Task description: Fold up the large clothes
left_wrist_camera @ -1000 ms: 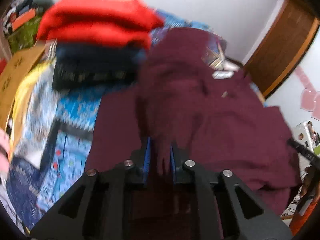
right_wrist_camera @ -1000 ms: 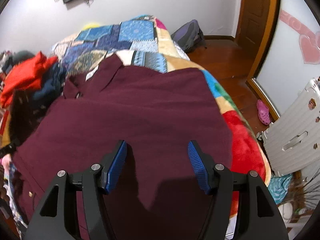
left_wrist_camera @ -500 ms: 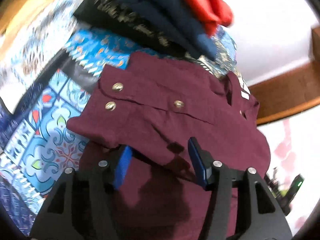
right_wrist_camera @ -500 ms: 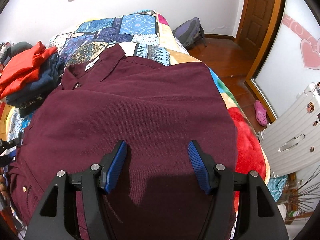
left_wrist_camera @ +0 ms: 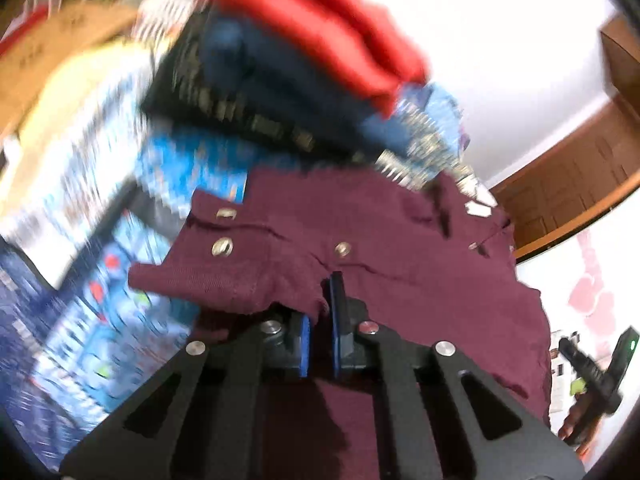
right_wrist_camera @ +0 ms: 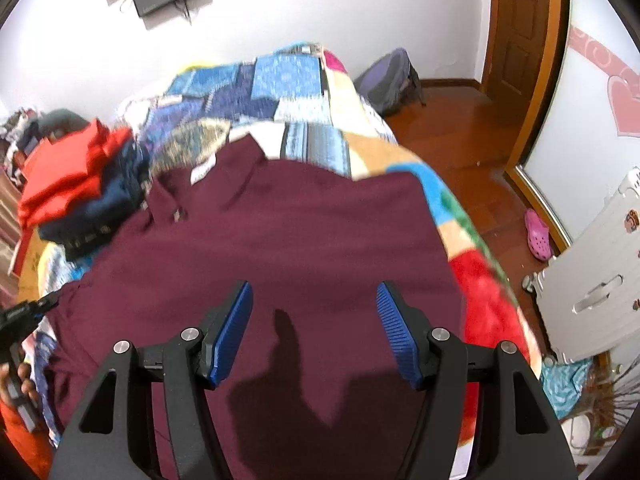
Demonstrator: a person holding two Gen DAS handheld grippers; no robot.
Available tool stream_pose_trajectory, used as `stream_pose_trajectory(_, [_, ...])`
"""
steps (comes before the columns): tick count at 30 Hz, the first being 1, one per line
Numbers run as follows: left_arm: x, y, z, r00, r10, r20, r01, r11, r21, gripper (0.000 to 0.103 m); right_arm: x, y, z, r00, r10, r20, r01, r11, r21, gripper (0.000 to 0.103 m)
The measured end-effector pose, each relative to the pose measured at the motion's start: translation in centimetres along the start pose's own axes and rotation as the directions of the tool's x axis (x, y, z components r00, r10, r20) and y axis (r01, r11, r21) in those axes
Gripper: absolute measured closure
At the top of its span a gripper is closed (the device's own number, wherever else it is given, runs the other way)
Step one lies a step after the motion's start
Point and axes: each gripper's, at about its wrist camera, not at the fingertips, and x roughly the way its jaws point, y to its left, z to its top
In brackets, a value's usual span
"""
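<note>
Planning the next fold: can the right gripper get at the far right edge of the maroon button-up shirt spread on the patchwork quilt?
Probably yes. The right gripper hangs open above the maroon shirt, and nothing lies between it and that edge; the stack of folded clothes sits off to the other side.

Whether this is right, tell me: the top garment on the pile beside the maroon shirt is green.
Not quite: the top garment on the pile beside the maroon shirt is red, not green, as the right wrist view shows.
</note>
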Motion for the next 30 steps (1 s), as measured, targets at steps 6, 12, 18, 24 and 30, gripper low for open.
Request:
stream_pose_trajectory(6, [-4.0, -0.8, -0.1, 0.999, -0.002, 0.051, -0.002, 0.997, 0.073, 0.096, 1.2, 0.7, 2.0, 0.998, 0.058, 0.004, -0.058, 0.998, 0.007, 0.034])
stream_pose_trajectory(12, [-0.2, 0.5, -2.6, 0.992, 0.111, -0.064, -0.103, 0.986, 0.128, 0.091, 6.0, 1.7, 0.8, 0.979, 0.119, -0.166, -0.117, 0.993, 0.021, 0.026])
stream_pose_trajectory(18, [2.1, 2.0, -4.6, 0.975, 0.155, -0.158, -0.136, 0.983, 0.124, 0.080, 6.9, 2.2, -0.4, 0.974, 0.112, -0.195, -0.114, 0.993, 0.001, 0.020])
stream_pose_trajectory(24, [0.3, 1.6, -3.7, 0.976, 0.177, -0.130, -0.161, 0.979, 0.129, 0.069, 5.5, 1.2, 0.4, 0.972, 0.136, -0.194, -0.133, 0.991, 0.028, 0.020])
stream_pose_trajectory(30, [-3.1, -0.1, -1.3, 0.974, 0.227, 0.004, -0.225, 0.965, 0.136, 0.045, 4.2, -0.3, 1.6, 0.984, 0.128, -0.127, -0.121, 0.991, 0.059, 0.020])
